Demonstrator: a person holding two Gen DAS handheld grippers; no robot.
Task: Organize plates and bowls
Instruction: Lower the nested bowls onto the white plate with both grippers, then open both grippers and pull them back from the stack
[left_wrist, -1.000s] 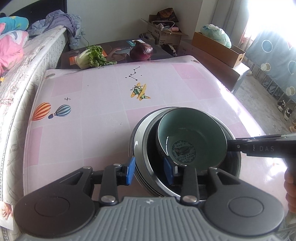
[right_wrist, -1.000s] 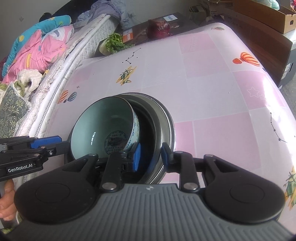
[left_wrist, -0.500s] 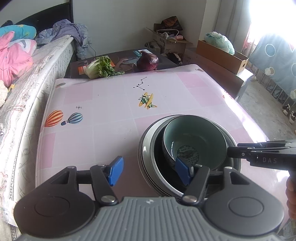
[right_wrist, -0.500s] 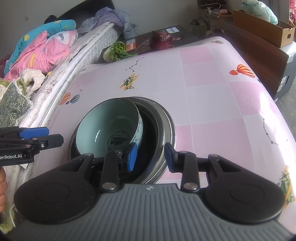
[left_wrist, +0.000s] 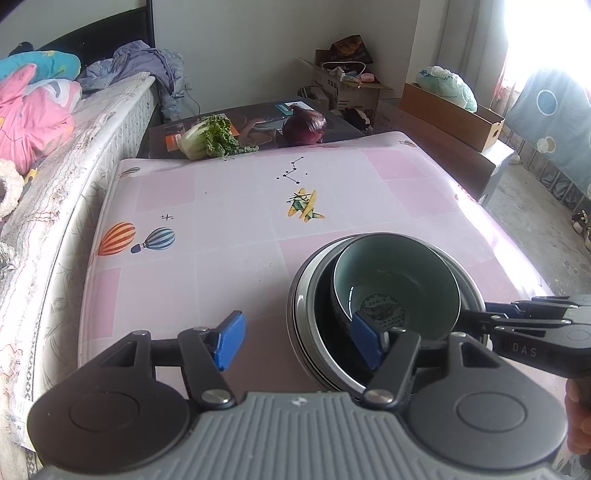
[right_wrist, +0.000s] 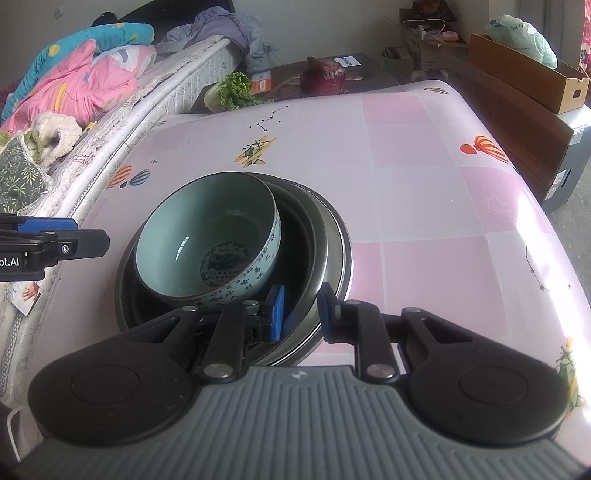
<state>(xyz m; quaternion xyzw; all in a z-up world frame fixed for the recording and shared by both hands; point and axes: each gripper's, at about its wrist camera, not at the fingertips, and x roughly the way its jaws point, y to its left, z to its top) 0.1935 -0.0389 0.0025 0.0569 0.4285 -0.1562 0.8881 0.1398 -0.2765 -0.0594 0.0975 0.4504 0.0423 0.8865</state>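
**Bowl tilted inside stacked dishes, one gripper clamped on the rim**

Left wrist view: The celadon bowl (left_wrist: 395, 284) sits mouth-up inside the stack of metal dishes (left_wrist: 306, 295) at the near right of the pink surface (left_wrist: 229, 206), leaning slightly toward the stack's far side. The left gripper (left_wrist: 299, 341) angles downward, its fingers spread wide: one blue pad (left_wrist: 229, 339) hangs over bare surface, the other lies inside the dishes by the bowl's near wall, holding nothing. The right gripper (left_wrist: 480, 317) reaches in from the right edge, its tips hidden behind the bowl and the stack. A hand (left_wrist: 578, 417) is cut off at the frame's edge.

Right wrist view: The bowl (right_wrist: 210, 240) leans to the left inside the dishes (right_wrist: 332, 236), its printed floor visible. The right gripper (right_wrist: 301, 314) points steeply down; its fingers have just been narrowing and pinch the near rim of the dishes, one pad (right_wrist: 277, 314) inside, the other outside. The left gripper (right_wrist: 74, 238) enters from the left, clear of the stack, mostly cropped.
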